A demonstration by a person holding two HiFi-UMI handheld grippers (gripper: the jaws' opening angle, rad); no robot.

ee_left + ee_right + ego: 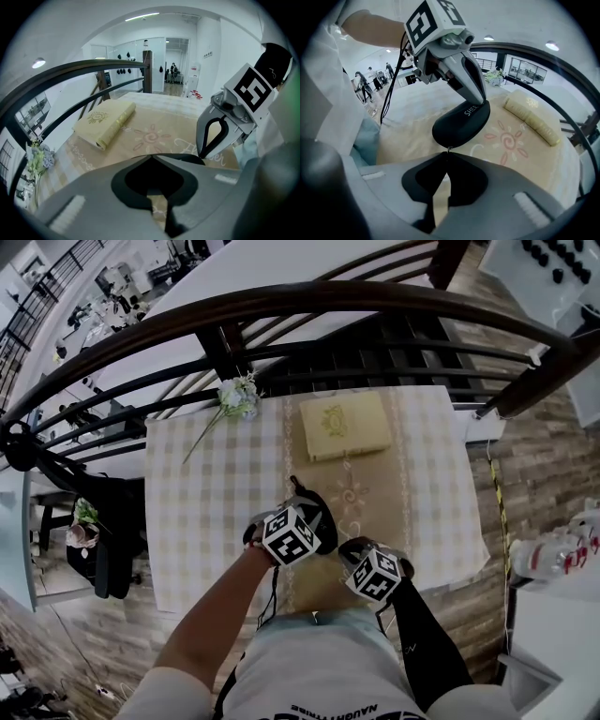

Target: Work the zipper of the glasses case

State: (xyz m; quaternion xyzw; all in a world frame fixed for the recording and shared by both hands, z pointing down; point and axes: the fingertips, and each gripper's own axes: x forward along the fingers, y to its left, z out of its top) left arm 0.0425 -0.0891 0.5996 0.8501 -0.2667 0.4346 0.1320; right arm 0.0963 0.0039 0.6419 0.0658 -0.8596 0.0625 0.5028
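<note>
The closed left claw [151, 157] pins the glasses case [461, 124] steady so the right claw [447, 154], pinching its zipper pull [448, 149], can drag.

Left claw [150, 158]: jaws together, pitched steeply down, tips resting on top of the glasses case [461, 123]; bare left forearm [211, 624] reaches forward over the worktop edge. Right claw [448, 153]: jaws pinched closed on the zipper pull [449, 149] at the case's near end, also pitched steeply down, just beside the left claw. Right arm [427, 643] is in a dark sleeve.
</note>
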